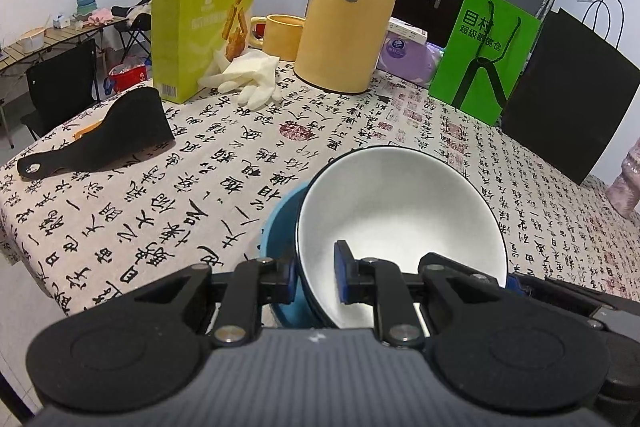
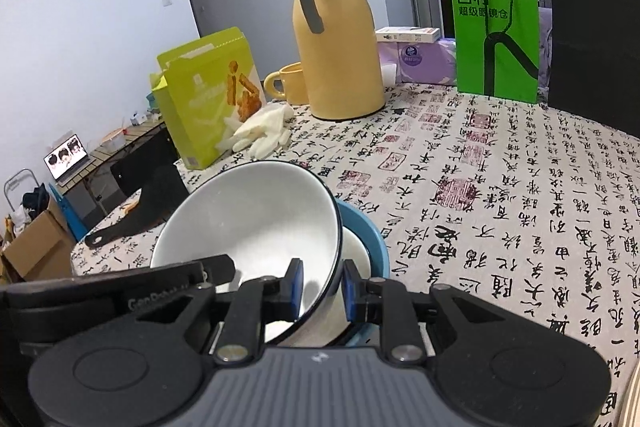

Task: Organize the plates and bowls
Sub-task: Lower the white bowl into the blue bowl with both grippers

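Observation:
A white bowl (image 1: pixel 400 211) with a dark rim and dark outside hangs tilted between both grippers, low over the table. My left gripper (image 1: pixel 316 267) is shut on its left rim, one blue pad inside and one outside. My right gripper (image 2: pixel 322 291) is shut on the opposite rim of the same white bowl (image 2: pixel 256 227). Under and behind it sits a blue bowl (image 1: pixel 280 227), whose white inside shows in the right wrist view, blue bowl (image 2: pixel 378 251). The white bowl leans partly into it. Whether they touch is hidden.
On the calligraphy-print tablecloth (image 1: pixel 240 155) stand a yellow thermos jug (image 1: pixel 348 15), a yellow mug (image 1: pixel 280 35), an open green snack box (image 1: pixel 200 27), white gloves (image 1: pixel 252 79), a black scoop (image 1: pixel 112 131), a green paper bag (image 1: pixel 484 51) and a black bag (image 1: pixel 572 99). The table's edge runs along the left.

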Action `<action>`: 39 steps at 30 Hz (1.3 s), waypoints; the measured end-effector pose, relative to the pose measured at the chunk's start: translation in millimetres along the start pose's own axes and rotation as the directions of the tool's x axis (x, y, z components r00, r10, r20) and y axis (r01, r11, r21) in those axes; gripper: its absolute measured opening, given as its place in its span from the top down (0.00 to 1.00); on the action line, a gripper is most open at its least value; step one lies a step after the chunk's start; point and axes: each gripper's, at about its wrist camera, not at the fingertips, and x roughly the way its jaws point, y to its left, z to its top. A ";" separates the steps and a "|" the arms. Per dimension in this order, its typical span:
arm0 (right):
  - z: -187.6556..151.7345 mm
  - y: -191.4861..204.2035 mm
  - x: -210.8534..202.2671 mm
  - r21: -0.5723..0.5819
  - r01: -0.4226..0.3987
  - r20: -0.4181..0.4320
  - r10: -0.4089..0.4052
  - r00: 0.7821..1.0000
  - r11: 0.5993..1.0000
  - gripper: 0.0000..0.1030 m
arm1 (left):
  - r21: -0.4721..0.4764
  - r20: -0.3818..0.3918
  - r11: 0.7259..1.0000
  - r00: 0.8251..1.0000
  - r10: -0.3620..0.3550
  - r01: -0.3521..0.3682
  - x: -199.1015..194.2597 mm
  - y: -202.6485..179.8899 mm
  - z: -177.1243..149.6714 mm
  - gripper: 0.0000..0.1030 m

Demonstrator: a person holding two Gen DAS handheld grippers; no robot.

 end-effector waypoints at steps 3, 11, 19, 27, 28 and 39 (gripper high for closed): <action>-0.3 -1.5 2.4 -0.001 0.003 -0.012 -0.003 1.000 1.000 0.81 | 0.008 0.000 1.000 1.000 0.001 -0.001 1.5 -1.0 -0.3 0.83; 3.3 -10.3 2.6 0.039 -0.017 -0.018 0.018 1.000 0.999 0.80 | -0.001 -0.010 1.000 1.000 -0.026 0.026 3.3 3.3 3.0 0.82; 6.9 -19.8 0.9 0.105 -0.064 -0.036 0.068 0.997 0.992 0.75 | -0.022 -0.026 0.998 0.998 -0.060 0.059 3.7 9.4 6.3 0.83; 12.4 -26.3 -3.3 0.148 -0.100 -0.076 0.112 0.991 0.984 0.70 | -0.048 -0.020 0.997 0.998 -0.062 0.061 5.0 13.7 5.3 0.89; 13.2 -26.5 -3.6 0.150 -0.100 -0.080 0.113 0.990 0.984 0.70 | -0.048 -0.019 0.997 0.998 -0.063 0.062 5.6 13.3 4.6 0.89; 21.5 -39.3 -0.5 0.197 -0.135 -0.131 0.162 0.978 0.971 0.73 | -0.063 -0.004 0.995 0.997 -0.073 0.073 4.9 14.8 1.2 0.88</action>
